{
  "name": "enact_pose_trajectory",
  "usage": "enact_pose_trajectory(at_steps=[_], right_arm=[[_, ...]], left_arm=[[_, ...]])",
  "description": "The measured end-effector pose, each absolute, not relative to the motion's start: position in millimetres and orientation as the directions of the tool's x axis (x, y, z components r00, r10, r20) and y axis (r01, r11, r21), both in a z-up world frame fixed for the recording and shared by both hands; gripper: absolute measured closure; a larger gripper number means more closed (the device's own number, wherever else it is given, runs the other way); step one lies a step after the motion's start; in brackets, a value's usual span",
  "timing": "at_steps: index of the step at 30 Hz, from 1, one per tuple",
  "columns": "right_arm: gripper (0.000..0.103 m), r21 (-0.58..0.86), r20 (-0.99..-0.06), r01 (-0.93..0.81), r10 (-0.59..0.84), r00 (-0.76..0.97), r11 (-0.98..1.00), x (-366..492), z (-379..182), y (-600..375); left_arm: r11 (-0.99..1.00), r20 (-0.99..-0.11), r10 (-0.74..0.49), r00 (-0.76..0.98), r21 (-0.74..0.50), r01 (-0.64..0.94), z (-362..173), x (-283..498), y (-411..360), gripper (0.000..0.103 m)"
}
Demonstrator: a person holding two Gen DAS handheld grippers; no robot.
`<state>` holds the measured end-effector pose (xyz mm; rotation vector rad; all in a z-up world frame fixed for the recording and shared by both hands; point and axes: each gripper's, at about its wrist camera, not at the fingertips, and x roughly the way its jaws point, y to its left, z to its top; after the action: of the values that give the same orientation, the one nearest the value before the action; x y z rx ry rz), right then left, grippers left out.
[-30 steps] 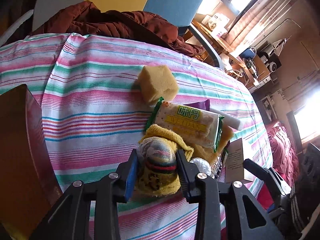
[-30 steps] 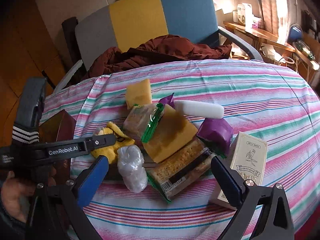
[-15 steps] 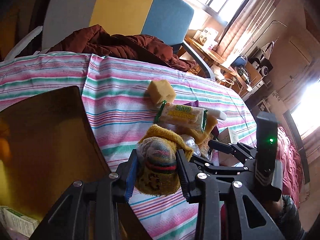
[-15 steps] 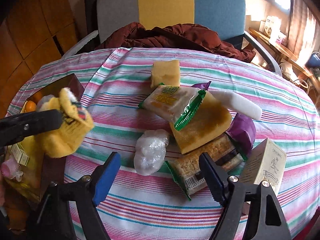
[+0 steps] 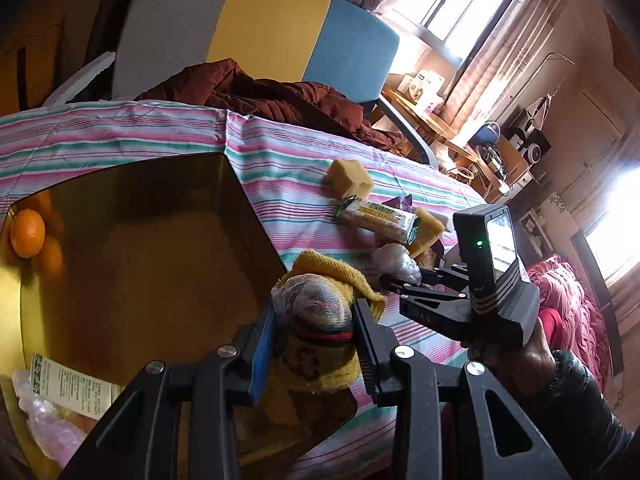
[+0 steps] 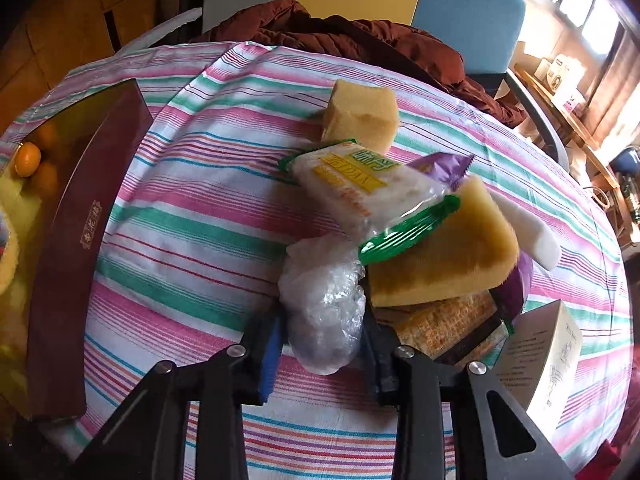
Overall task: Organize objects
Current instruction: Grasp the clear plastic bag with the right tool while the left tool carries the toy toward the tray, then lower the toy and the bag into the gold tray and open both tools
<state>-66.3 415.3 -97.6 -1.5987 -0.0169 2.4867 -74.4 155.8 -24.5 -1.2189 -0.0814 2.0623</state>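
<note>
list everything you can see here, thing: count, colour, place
box: 1, dark red outside, gold inside, left on the table
oranges: at least 1, orange, far corner of the box
sock bundle: 1, yellow, striped, between left gripper's pads, above the box edge
plastic wad: 1, clear, between right gripper's pads
sponges: 2, yellow, mid-table
cracker packs: 2, green-edged, in the pile
purple wrappers: 2, in the pile
white block: 1, right of pile
carton: 1, cream, near right
tablecloth: 1, striped
chair: 1, grey, yellow, blue
jacket: 1, maroon, on chair
left gripper: black, shut
right gripper: black, shut
</note>
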Motion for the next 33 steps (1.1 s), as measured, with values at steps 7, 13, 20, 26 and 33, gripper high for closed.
enact_pose_trajectory(at_steps=[7, 13, 20, 26, 33], right_arm=[[0.069, -0.052, -0.861, -0.146, 0.119, -0.494, -0.988, -42, -68, 402], [0.069, 0.031, -0.814, -0.132, 0.052, -0.578, -0.991, -24, -36, 383], [0.069, 0.134, -0.754, -0.011, -0.095, -0.650, -0.991, -19, -2, 329], [0.069, 0.143, -0.753, 0.119, -0.186, -0.631, -0.983, -44, 1, 267], [0.069, 0.132, -0.774, 0.215, -0.236, -0.588, -0.968, -66, -3, 218]], left_arm=[[-0.785, -0.727, 0.586, -0.357, -0.399, -0.475, -21, -68, 87, 0.066], [-0.834, -0.706, 0.548, -0.449, -0.415, -0.364, -12, -73, 23, 0.066], [-0.875, -0.695, 0.484, -0.532, -0.397, -0.278, -6, -90, -15, 0.066], [-0.894, -0.697, 0.447, -0.560, -0.369, -0.254, -9, -107, -21, 0.066], [-0.902, -0.697, 0.432, -0.573, -0.352, -0.251, -12, -120, -24, 0.064]])
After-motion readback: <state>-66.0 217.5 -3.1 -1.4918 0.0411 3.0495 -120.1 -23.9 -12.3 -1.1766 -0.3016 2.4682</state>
